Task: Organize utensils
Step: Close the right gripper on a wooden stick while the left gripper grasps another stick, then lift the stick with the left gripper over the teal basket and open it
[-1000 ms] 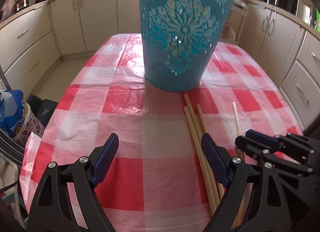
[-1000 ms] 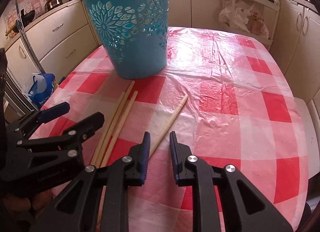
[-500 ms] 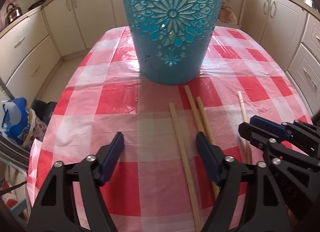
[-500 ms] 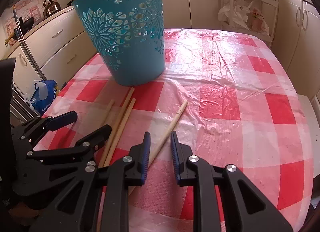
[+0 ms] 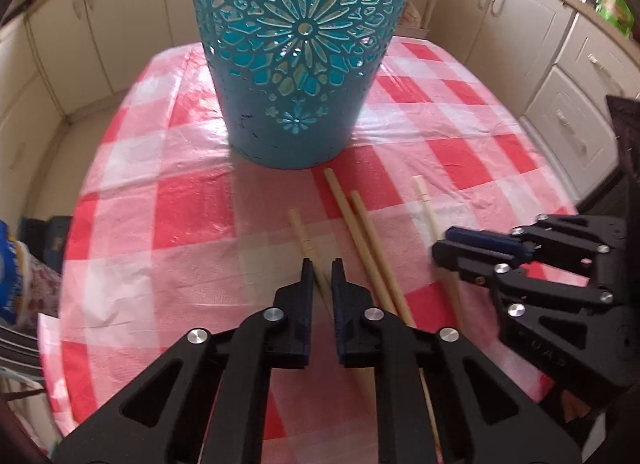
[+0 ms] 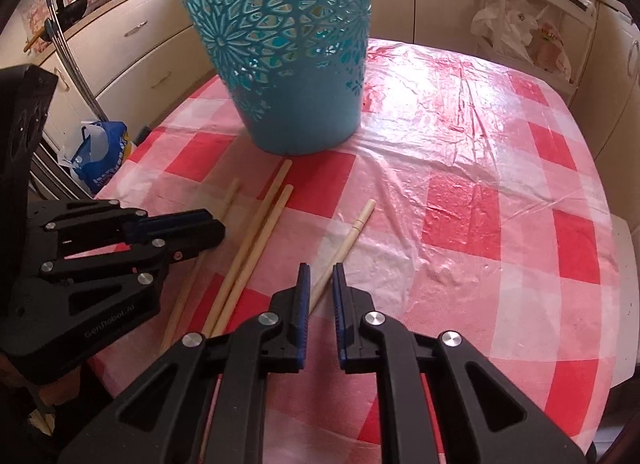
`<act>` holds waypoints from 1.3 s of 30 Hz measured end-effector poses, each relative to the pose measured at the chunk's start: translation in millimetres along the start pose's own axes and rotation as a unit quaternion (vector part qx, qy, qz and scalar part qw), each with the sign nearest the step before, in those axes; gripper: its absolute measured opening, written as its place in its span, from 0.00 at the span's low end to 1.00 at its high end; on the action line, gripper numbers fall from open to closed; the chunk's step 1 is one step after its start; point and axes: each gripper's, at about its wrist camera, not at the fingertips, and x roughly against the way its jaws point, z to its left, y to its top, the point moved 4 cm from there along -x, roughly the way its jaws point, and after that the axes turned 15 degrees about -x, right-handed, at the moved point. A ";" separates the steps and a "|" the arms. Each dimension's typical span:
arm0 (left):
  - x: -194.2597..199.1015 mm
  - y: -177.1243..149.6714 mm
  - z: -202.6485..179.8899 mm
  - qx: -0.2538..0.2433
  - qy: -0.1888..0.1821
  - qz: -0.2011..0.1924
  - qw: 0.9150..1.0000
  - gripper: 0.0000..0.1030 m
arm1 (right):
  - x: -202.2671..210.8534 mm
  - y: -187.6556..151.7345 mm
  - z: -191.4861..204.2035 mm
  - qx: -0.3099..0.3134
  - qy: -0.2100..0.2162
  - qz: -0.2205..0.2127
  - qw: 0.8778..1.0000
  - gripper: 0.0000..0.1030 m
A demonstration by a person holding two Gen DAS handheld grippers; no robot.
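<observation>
Near ends of four pale wooden chopsticks hidden beneath both tongs; bin rim cut off. Lying on checked worktop before bin. Left tongs clenched on leftmost chopstick; right tongs nearly closed astride rightmost chopstick, grip unconfirmed.

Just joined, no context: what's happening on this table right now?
A person is working two handheld grippers over a checkered tablecloth to sort four chopsticks into a teal basket. The left tool has narrowed around the leftmost chopstick, which still lies on the cloth. The right tool straddles the rightmost chopstick, jaws narrow; actual contact isn't clear for either. The middle pair of chopsticks lies untouched. Nothing is visibly lifted yet.
</observation>
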 end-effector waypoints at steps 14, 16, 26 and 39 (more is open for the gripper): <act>17.3 -5.4 -6.5 -0.045 0.042 -0.020 0.998 0.05 | 3.5 -1.0 -9.9 -0.036 0.018 -0.003 0.999 0.06; 41.3 -1.0 2.6 -0.026 0.032 -0.067 0.997 0.05 | 10.2 -1.1 -22.8 -0.072 0.045 -0.027 0.996 0.06; 164.2 58.6 49.8 0.019 0.019 -0.310 0.950 0.05 | 7.8 -2.2 -52.8 -0.150 0.067 -0.056 0.985 0.05; 164.5 181.2 83.1 0.066 0.045 -0.412 0.908 0.05 | 8.1 -3.9 -44.3 -0.126 0.054 -0.053 0.989 0.06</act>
